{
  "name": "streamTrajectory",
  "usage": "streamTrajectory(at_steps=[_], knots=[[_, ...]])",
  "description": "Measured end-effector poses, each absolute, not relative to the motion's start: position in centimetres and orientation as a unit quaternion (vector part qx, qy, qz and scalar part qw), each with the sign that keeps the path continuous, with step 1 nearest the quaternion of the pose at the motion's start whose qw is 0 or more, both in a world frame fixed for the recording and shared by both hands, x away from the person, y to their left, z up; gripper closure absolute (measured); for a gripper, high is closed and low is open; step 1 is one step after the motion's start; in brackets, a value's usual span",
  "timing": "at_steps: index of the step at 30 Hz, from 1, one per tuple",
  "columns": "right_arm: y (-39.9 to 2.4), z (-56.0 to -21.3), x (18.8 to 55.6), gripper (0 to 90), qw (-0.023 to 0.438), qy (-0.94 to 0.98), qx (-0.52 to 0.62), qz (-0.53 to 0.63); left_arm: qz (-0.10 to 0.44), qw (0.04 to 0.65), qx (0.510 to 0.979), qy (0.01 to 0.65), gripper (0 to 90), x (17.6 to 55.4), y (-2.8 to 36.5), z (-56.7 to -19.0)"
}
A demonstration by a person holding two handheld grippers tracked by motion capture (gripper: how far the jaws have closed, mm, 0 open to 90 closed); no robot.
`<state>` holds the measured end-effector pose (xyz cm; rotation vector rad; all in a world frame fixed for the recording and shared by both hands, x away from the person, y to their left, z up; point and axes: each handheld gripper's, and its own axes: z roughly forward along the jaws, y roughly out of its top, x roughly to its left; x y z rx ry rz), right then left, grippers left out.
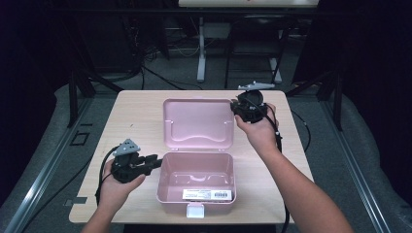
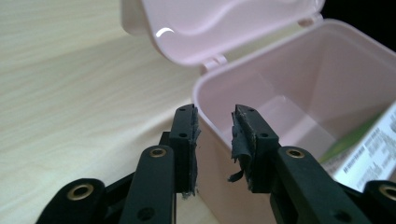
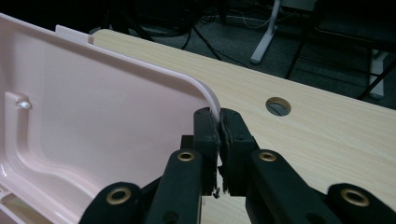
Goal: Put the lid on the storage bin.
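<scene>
A pink plastic box stands open on the wooden table, its lid swung back behind it. A white barcode label lies inside the box near the front wall. My left gripper is at the box's left wall; in the left gripper view its jaws stand apart, the wall's rim in the gap between them, and the pads do not press on it. My right gripper is at the lid's far right corner, and in the right gripper view it is shut on the lid's edge.
The light wooden table has bare room left of the box and a round cable hole near its far right. A white latch hangs over the box's front. Desk legs and cables stand on the floor behind.
</scene>
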<state>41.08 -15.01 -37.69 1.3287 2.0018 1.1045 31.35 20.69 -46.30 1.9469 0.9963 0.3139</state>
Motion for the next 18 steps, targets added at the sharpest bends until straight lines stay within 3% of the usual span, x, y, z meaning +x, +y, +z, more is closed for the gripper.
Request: streamTrajectory(at_steps=[18], knots=[[-15.1, -37.3, 40.3, 86.2, 0.248, 0.732, 0.480, 0.414, 0.176, 0.468, 0.755, 0.425, 60.7, 36.6, 21.0, -42.2]])
